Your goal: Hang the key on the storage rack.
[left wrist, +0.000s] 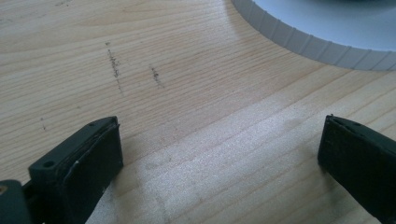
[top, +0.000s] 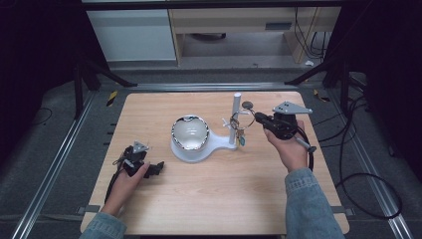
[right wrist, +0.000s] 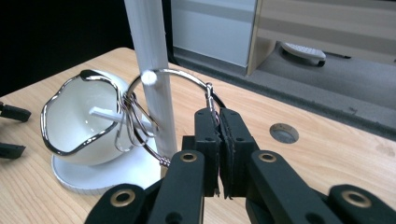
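Post [right wrist: 152, 70] hides part of ring [right wrist: 187, 77] (gripper-pinched).

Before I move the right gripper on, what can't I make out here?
- Small items hanging on the key ring: too small in the high view; bunched behind the post in the right gripper view.
- Bowl: cut off by the top edge of the left gripper view.
- Bowl's inside: glare.
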### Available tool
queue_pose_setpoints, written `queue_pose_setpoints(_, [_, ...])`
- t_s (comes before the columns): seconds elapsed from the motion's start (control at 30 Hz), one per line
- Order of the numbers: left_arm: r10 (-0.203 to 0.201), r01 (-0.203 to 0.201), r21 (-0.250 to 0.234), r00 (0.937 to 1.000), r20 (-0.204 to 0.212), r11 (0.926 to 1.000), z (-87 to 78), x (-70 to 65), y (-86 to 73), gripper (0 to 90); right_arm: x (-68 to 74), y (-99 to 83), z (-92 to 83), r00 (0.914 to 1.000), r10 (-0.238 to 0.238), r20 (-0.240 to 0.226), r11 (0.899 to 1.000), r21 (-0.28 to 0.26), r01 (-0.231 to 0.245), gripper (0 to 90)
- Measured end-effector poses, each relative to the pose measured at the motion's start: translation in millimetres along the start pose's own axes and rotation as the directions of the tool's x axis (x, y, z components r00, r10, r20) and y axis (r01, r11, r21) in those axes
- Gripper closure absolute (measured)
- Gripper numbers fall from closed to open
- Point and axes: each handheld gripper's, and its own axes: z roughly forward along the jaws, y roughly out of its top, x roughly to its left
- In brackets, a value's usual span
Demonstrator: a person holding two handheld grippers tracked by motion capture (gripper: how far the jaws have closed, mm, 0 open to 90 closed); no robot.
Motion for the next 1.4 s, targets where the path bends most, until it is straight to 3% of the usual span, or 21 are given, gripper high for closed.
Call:
queue_pose_setpoints(0.4, [0.000,0.000,-0.001,1.0000,0.000,1.0000,0.1,0.1,0.0,0.0,-6.8,-12.6,5.1,0.9990,0.042,0.018,0.998,0.053,-0.043,84.8])
queue_pose_setpoints(0.77, [0.000,0.000,0.000,1.0000,0.000,1.0000,0.0,0.0,0.0,0.0,-8.1,-18.2,4.5,0.9987,0.047,0.020,0.997,0.053,-0.048,81.3])
queue_pose_setpoints(1.17, [0.003,-0.003,0.002,1.0000,0.000,1.0000,-0.1,0.3,0.0,0.0,-9.5,-18.5,2.2,0.9967,0.036,0.073,0.998,0.049,-0.040,58.0])
queue_pose_setpoints(1.4, [0.003,-0.003,0.001,1.0000,0.000,1.0000,-0.1,0.3,0.0,0.0,-12.2,-17.8,1.0,0.9916,0.037,0.124,0.998,0.043,-0.043,36.0])
